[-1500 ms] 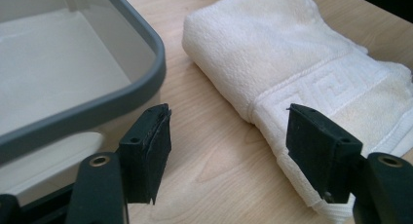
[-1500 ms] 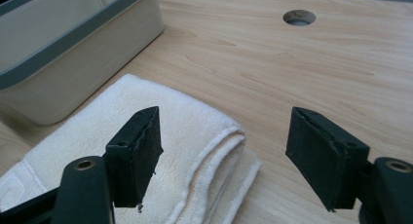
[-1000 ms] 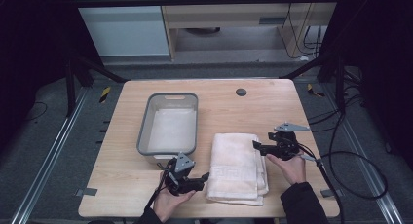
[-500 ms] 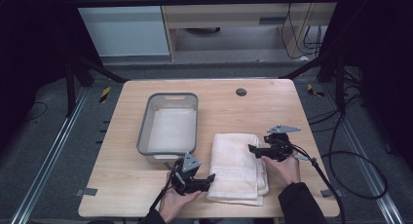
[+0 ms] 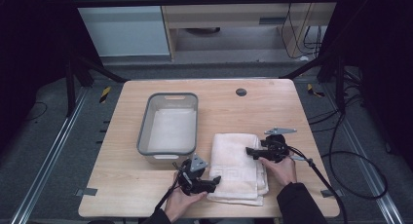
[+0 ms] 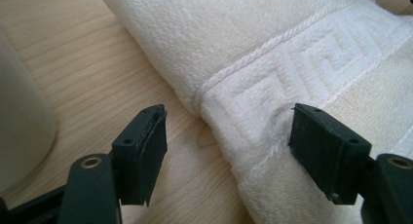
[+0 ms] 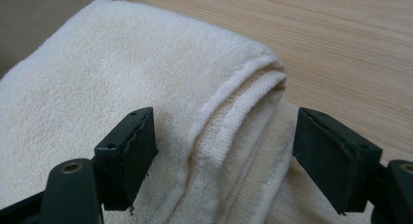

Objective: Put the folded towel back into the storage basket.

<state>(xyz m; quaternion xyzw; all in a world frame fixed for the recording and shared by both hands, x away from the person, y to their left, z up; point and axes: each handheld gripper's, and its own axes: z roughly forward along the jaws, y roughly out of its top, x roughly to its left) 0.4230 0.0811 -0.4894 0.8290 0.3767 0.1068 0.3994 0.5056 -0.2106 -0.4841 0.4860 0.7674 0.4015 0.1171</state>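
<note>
- A pale wooden table [image 5: 122,195] stands on grey flooring with dark frame rails around it, and a cabinet and trailing cables sit beyond the far edge
- Left of centre sits a grey plastic bin [image 5: 169,122], open-topped, with what looks like a pale cloth lying flat in its bottom; it is just beside the towel but not touching it, as far as the high view tells
- The left gripper [image 5: 216,179] is held low at the near left edge of the folded towel [image 5: 238,156]; in the left gripper view its jaws stand wide apart, one over bare wood beside the edge, the other resting against the patterned border of the towel [image 6: 272,68], nothing clamped yet
- The towel itself lies folded on the table right of the bin, near the person's edge, cream with a key-pattern band
- The right gripper [image 5: 249,151] reaches in from the towel's right side; in the right gripper view its jaws are spread to either side of the rolled fold of the towel [image 7: 229,121], straddling the layers without pinching them
- Judged from this, both tools are lined up on opposite edges and the grasp is the step in hand; closing, lifting and moving the towel, likely towards the bin, are all left to do
</note>
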